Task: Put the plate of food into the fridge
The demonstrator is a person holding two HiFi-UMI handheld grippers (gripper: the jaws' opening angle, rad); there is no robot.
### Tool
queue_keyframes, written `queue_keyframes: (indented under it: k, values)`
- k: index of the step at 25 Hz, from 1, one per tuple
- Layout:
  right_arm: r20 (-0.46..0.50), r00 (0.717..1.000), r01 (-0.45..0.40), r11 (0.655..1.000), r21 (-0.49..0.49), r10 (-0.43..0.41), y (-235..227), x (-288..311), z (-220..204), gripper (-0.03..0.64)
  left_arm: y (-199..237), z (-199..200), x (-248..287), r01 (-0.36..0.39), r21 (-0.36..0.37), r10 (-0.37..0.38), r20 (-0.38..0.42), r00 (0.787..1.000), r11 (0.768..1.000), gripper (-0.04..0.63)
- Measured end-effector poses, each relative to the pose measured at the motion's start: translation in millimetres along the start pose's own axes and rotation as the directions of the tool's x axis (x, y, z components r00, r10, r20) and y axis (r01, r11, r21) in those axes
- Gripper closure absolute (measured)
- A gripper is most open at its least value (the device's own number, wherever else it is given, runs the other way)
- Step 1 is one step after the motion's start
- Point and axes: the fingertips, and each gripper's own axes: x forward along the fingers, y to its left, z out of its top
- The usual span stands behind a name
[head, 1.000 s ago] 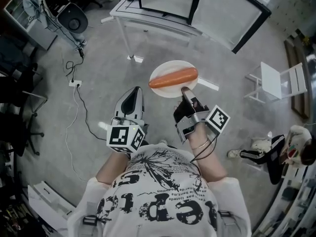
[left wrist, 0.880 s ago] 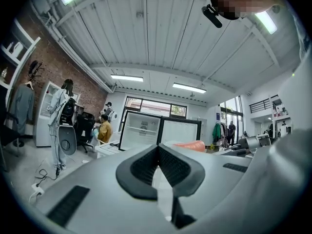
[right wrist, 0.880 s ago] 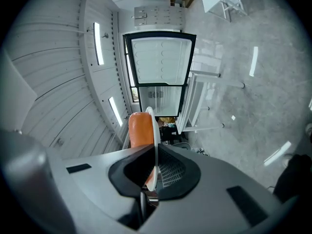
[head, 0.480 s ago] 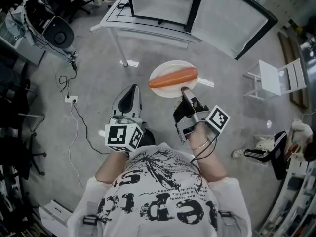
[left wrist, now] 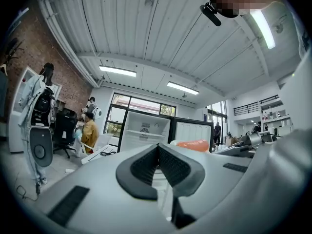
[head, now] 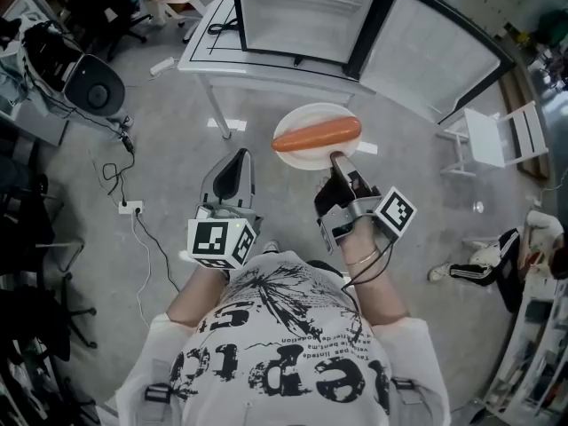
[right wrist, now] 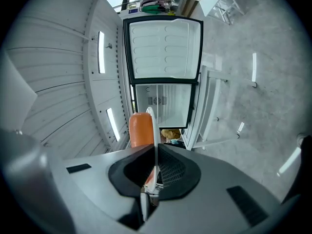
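A white plate point(head: 311, 135) carries a long orange sausage point(head: 317, 135). My right gripper point(head: 337, 160) is shut on the plate's near rim and holds it level above the floor. The right gripper view shows the plate point(right wrist: 153, 126) edge-on between the pads, with the sausage point(right wrist: 141, 128) on its left. The open fridge point(head: 303, 9) stands ahead on a white table point(head: 206, 44), its door point(head: 437, 35) swung out to the right. My left gripper point(head: 234, 169) is beside the plate on the left, shut and holding nothing. The left gripper view shows the fridge point(left wrist: 143, 130) straight ahead.
A white folding chair point(head: 497, 140) stands to the right. A cable and power strip point(head: 131, 207) lie on the floor to the left, near a round black device point(head: 89, 82). Shoes point(head: 479, 260) lie at the far right. A person in yellow point(left wrist: 89, 130) sits far off.
Both grippers and the plate have been carried forward toward the fridge, which now looks nearer and larger. The grip on the plate is unchanged.
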Motion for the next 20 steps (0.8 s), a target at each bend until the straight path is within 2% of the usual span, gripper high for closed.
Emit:
queue_keyframes:
  k: [4,6,12,20]
  values:
    - [0.001,0.999,0.032,0.999,-0.020,-0.032,-4,42,-13,0.600,40,4,16,0.003,-0.015,-0.004,-0.002,1.000,1.000,0.588]
    - [-0.006,0.999,0.039,0.998,-0.040,-0.039,-4,49,-14,0.600,44,2,18,0.001,-0.024,-0.001,0.000,1.000,1.000,0.588]
    - [-0.027,0.999,0.040,0.999,-0.011,-0.040,-13,62,-13,0.600,49,-11,25,-0.018,-0.043,0.017,-0.014,1.000,0.999,0.588]
    - [-0.076,0.996,0.043,0.999,0.007,-0.042,-22,148,28,0.600,81,-10,109,-0.053,-0.035,0.052,-0.016,0.999,0.998,0.588]
